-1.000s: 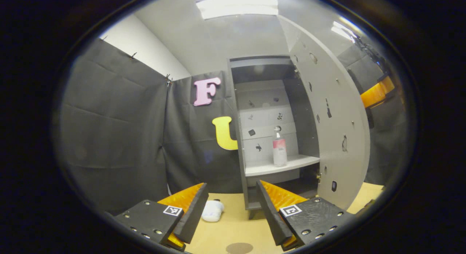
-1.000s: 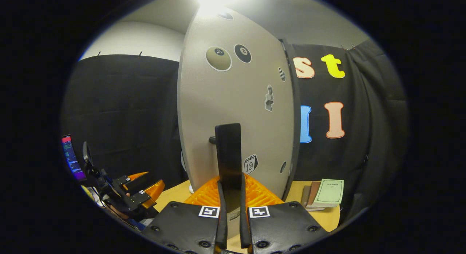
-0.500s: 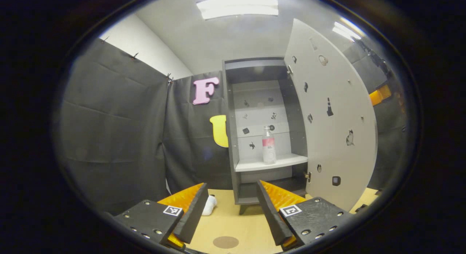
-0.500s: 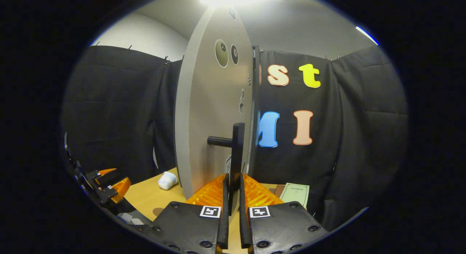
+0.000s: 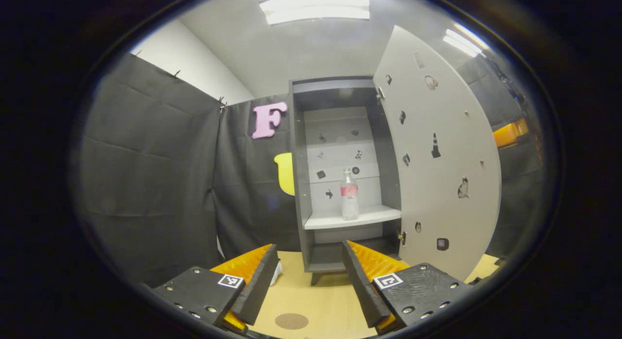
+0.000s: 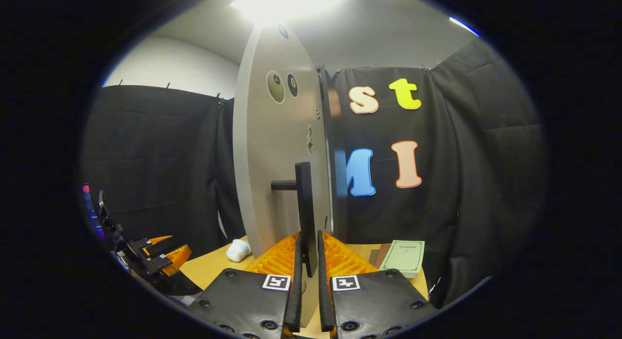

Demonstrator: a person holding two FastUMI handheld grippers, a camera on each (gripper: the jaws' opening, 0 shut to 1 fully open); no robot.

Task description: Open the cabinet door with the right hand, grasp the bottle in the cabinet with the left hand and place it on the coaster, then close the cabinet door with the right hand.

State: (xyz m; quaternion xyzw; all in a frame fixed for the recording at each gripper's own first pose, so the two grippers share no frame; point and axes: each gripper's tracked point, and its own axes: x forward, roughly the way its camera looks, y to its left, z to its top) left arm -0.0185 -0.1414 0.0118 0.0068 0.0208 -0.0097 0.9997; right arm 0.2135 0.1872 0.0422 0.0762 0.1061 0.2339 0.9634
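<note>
The grey cabinet [image 5: 299,183] stands with its door [image 5: 437,159] swung wide to the right. On its white shelf [image 5: 352,217] a clear bottle [image 5: 348,200] with a pink label stands upright. My left gripper [image 5: 308,276] is open and empty, well short of the cabinet, above the table. A round brown coaster [image 5: 291,321] lies on the table between its fingers. In the right gripper view, the door [image 6: 279,159] shows nearly edge-on, and my right gripper [image 6: 307,261] is shut on the lower end of its black handle [image 6: 303,208]. The left gripper [image 6: 160,254] shows at the lower left.
A white crumpled wad [image 6: 238,250] lies on the wooden table [image 5: 330,300] near the cabinet's left foot. Thin books [image 6: 403,256] lie on the table to the right of the door. Black cloth walls close the booth on all sides.
The door has swung further open with my right gripper on the handle. The left gripper has drawn back a little, so the cabinet looks smaller and the coaster shows more fully.
</note>
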